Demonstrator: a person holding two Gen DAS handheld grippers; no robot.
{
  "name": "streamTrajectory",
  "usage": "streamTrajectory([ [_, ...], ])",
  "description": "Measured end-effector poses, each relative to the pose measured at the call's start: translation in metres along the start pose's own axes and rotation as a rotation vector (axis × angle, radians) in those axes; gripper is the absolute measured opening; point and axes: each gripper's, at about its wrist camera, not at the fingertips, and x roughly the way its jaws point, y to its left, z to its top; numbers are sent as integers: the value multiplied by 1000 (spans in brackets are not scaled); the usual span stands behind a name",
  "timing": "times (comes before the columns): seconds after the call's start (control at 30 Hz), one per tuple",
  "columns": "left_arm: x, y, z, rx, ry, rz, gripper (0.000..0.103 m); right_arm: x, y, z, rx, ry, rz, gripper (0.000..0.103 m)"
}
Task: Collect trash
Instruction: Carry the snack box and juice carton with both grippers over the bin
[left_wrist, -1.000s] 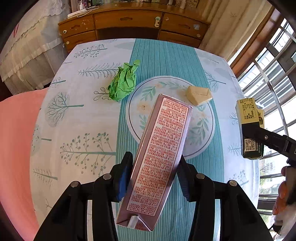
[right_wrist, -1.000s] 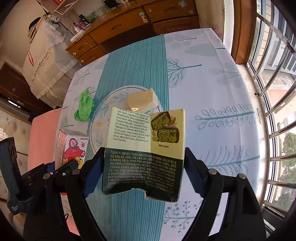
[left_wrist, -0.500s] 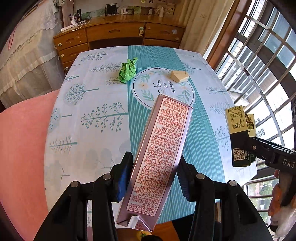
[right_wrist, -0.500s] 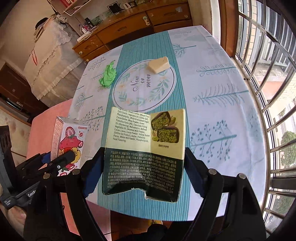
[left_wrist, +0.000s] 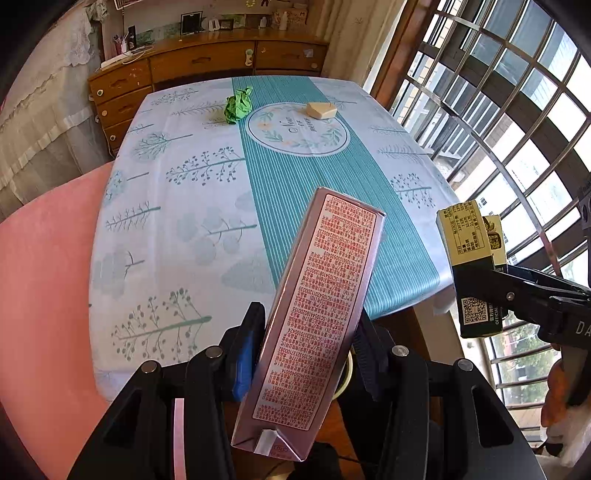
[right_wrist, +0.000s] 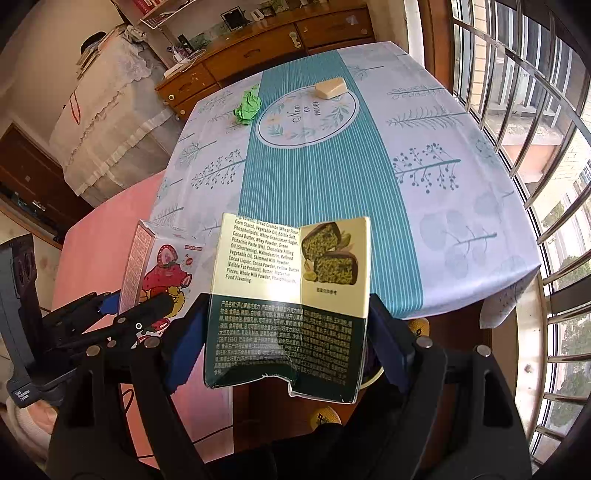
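Observation:
My left gripper (left_wrist: 308, 336) is shut on a tall pink carton (left_wrist: 321, 314) printed with red text, held upright off the near edge of the table (left_wrist: 177, 206). The carton's strawberry side (right_wrist: 162, 266) shows in the right wrist view. My right gripper (right_wrist: 288, 332) is shut on a yellow and dark green chocolate box (right_wrist: 291, 266), which also shows at the right of the left wrist view (left_wrist: 469, 251). Far across the table lie a crumpled green paper ball (left_wrist: 238, 105) and a beige wedge-shaped box (left_wrist: 320, 109).
The tablecloth has a teal striped runner (right_wrist: 317, 192). A pink cushioned seat (left_wrist: 44, 277) is at the table's left. A wooden dresser (left_wrist: 207, 62) stands behind the table. Barred windows (left_wrist: 517, 110) run along the right. A hand (left_wrist: 554, 398) grips the right tool.
Both grippers have pulled back from the table, each still holding its box. The table now looks farther off and its near edge has come into view.

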Motion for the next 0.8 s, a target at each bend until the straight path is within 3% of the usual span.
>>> streamTrajectory([
  [0.4,20,-15,-66,-32,105,-40,46,18,-9,-67,7,137,-22,79],
  [0.63,67,-27,-97,-55,175,-57,46,63,-34,-97,16,208,-12,79],
  [0.8,125,-29,-127,-74,212,-29,47,117,-62,-128,1,250,-23,79],
])
